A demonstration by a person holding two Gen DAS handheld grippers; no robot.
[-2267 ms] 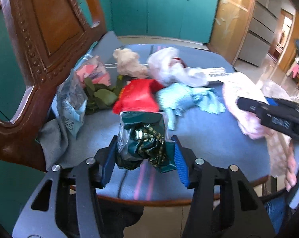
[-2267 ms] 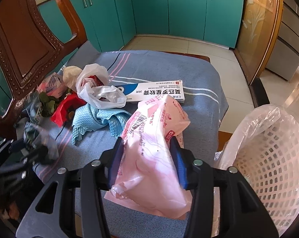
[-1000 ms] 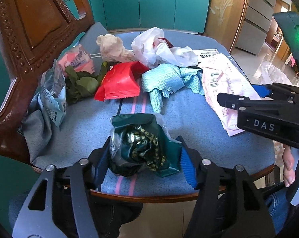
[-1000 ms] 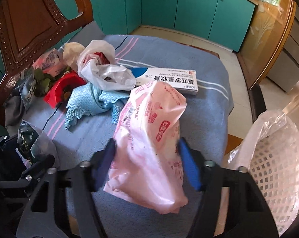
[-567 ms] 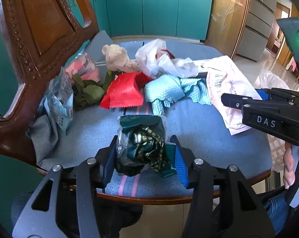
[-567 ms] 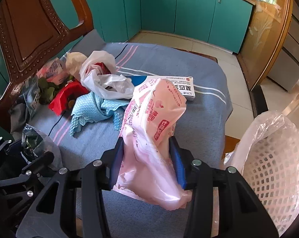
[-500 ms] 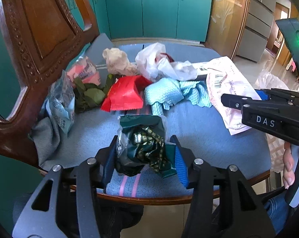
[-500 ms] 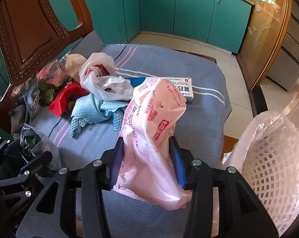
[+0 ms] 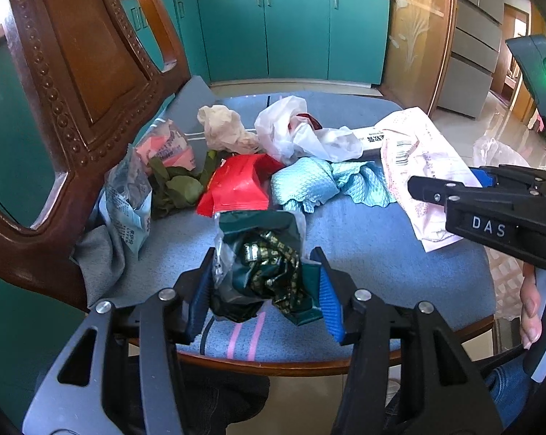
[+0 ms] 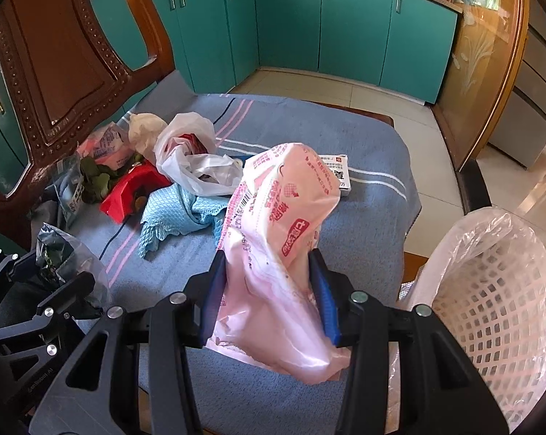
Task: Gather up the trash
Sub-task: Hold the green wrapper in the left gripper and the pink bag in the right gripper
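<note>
A crumpled dark green and gold wrapper in clear film sits between the blue pads of my left gripper, which is shut on it near the front edge of the blue cloth-covered surface. My right gripper is shut on a pink printed plastic bag, whose top stands up and whose bottom hangs below the fingers. A white lattice basket lined with a clear bag stands just right of it. In the right wrist view the left gripper shows at lower left with the wrapper.
More trash lies further back on the cloth: a red wrapper, a light blue cloth, a white plastic bag, green leaves and a white box. A carved wooden chair back rises at the left.
Both grippers' jaws have narrowed onto their loads since a second ago. Both views have tilted up slightly, and the pink bag now stands more upright.
</note>
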